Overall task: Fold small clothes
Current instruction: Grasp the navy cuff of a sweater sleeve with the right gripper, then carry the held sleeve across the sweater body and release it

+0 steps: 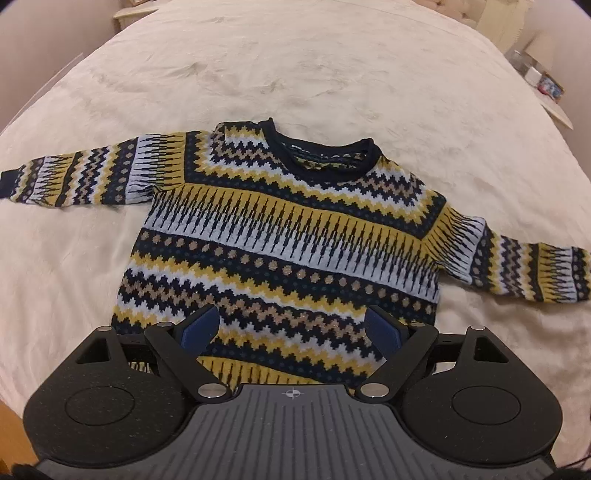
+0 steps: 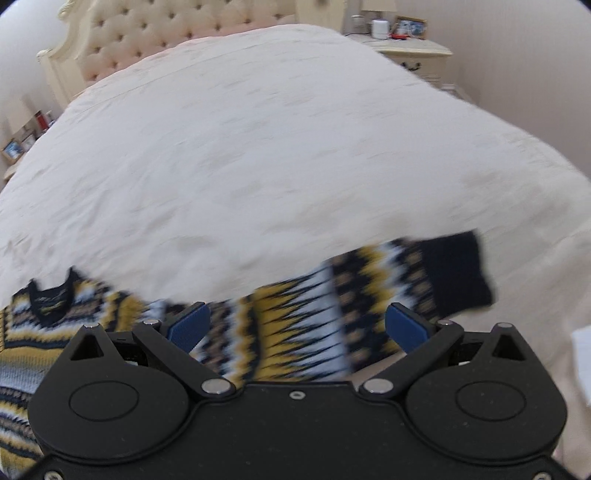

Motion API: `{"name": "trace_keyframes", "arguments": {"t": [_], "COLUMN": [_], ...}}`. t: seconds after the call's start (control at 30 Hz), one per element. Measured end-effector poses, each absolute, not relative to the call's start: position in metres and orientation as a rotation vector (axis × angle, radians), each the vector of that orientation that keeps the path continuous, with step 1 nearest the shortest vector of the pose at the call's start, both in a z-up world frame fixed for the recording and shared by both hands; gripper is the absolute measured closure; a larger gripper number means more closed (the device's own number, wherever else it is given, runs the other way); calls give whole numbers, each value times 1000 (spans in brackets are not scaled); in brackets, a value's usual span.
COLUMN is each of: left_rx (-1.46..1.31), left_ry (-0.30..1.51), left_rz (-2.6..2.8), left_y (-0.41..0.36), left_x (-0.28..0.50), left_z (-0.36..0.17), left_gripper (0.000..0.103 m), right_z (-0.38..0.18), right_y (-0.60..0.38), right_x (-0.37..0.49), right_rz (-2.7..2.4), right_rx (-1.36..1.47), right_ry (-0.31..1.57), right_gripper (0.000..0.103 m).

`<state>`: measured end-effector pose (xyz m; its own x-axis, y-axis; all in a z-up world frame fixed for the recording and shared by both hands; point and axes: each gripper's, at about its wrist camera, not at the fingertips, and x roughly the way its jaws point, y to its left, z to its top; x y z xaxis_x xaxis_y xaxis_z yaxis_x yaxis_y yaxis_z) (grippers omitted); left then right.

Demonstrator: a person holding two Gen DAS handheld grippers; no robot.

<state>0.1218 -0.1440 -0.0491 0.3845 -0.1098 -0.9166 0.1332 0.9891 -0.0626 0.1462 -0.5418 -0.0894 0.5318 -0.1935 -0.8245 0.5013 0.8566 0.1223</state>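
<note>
A: Item one, the garment?

B: One small knitted sweater (image 1: 291,236), banded in navy, mustard, pale blue and tan zigzags, with a dark rolled collar (image 1: 325,155). It lies flat, front up, on the cream bedspread (image 1: 295,74), body spread out, both sleeves extended sideways. The sleeve on the left of the left wrist view (image 1: 88,173) ends in a navy cuff at the picture's edge.

A: The other sleeve?

B: Seen in the right wrist view: sleeve (image 2: 332,314) stretched across the bed, navy cuff (image 2: 461,273) at its far end. The picture is motion-blurred there, so fine detail is lost.

A: Left hand-held gripper?

B: Left hand-held gripper (image 1: 291,328): blue pads (image 1: 201,328) set wide apart, holding nothing, over the lower body of the sweater near the hem. Whether it touches the knit cannot be told.

A: Right hand-held gripper?

B: Right hand-held gripper (image 2: 295,328): blue pads (image 2: 188,326) likewise spread wide, nothing gripped, positioned over the middle of the sleeve, which runs crosswise between the fingers.

A: Surroundings?

B: Tufted cream headboard (image 2: 177,33) at the bed's far end; a nightstand (image 2: 417,55) beside it carrying small items and a picture frame (image 2: 410,26).
</note>
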Motion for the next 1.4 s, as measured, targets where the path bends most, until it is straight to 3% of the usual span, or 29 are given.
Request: {"name": "trace_keyframes", "arguments": {"t": [0.37, 0.57, 0.67, 0.8, 0.9, 1.4], "left_rx": [40, 64, 68, 64, 69, 9], "left_ry": [1180, 1175, 1179, 1184, 1181, 1158], "left_rz": [-110, -114, -112, -113, -122, -176], "left_y": [-172, -181, -184, -184, -185, -129], "left_x": [118, 115, 115, 114, 114, 107], "left_z": [-46, -44, -44, -44, -43, -48], "left_gripper": [17, 17, 17, 17, 17, 17], "right_z": [-116, -148, -154, -144, -127, -36], "right_y": [-636, -653, -652, -644, -634, -518], "right_x": [139, 145, 144, 143, 140, 177], "right_rz": [-519, -485, -465, -409, -363, -50], "right_rx": [389, 452, 468, 503, 543, 677], "right_ry": [965, 1026, 1023, 985, 940, 731], "right_gripper": [2, 11, 25, 68, 79, 79]}}
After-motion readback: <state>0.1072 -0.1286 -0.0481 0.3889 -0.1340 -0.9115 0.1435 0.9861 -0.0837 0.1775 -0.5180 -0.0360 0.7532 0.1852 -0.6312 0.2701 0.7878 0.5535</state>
